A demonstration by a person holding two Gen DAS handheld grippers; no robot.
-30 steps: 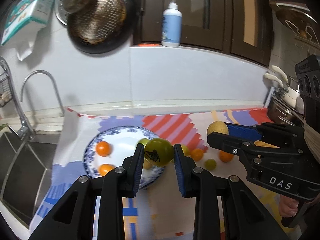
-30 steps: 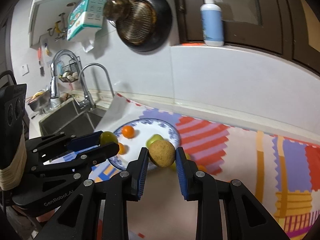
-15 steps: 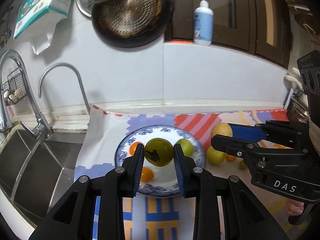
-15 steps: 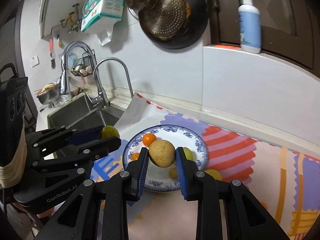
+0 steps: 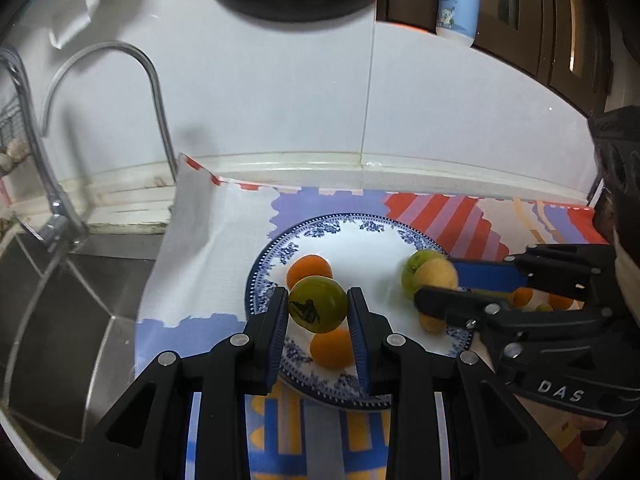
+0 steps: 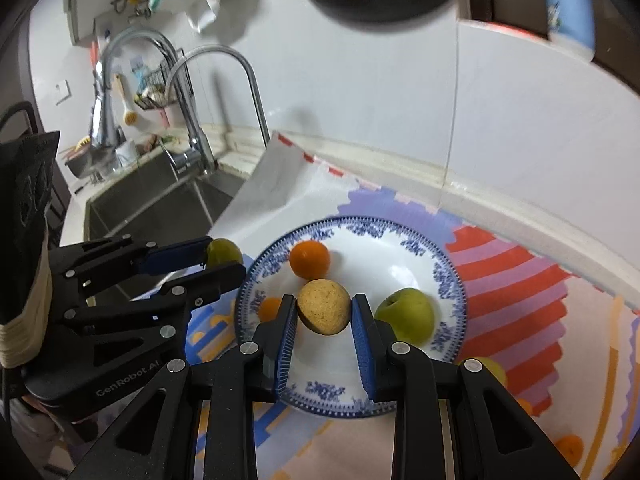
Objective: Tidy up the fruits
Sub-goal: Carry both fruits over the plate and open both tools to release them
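Fruits are sitting between both pairs of fingers: the left gripper (image 5: pixel 318 312) is clamping a dark green fruit (image 5: pixel 318 308), and the right gripper (image 6: pixel 324 316) is pinching a tan round fruit (image 6: pixel 324 307). Both are hanging directly over the blue-rimmed plate (image 6: pixel 448 276), so release lies straight below. Two oranges (image 5: pixel 310 270) are lying under the left fingers, and a green apple (image 6: pixel 406 314) is resting just beside the right ones, crowding each drop spot. More fruit is waiting on the table's mat (image 6: pixel 516 280).
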